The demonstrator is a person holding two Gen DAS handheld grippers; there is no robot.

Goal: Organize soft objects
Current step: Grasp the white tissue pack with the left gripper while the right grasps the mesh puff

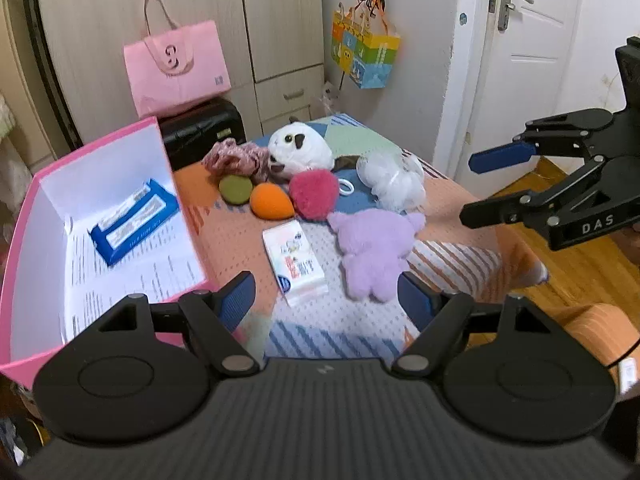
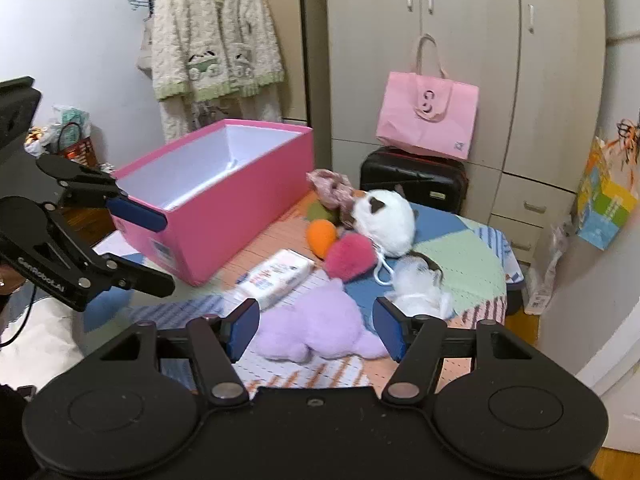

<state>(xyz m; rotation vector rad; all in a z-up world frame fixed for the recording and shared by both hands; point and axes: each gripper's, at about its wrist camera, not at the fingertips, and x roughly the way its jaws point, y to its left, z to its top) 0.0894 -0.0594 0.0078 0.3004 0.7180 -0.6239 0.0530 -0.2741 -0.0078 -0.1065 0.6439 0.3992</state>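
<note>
My left claw (image 1: 326,300) spread empty, my right claw (image 2: 316,328) spread above purple plush (image 2: 320,328), blue wipes pack (image 1: 134,220) inside pink box (image 2: 240,208)

Table (image 1: 460,216) w/ patchwork cloth: pink box (image 1: 24,240), plushies (image 1: 376,252), tissue pack (image 1: 296,264).

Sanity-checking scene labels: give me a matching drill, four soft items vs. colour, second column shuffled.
Items:
1. plush elephant
2. teardrop sponge
3. pompom
4. round puff

Colours:
A. green
B. lilac
C. orange
D. deep pink

Pairs: 1-B, 2-C, 3-D, 4-A
</note>
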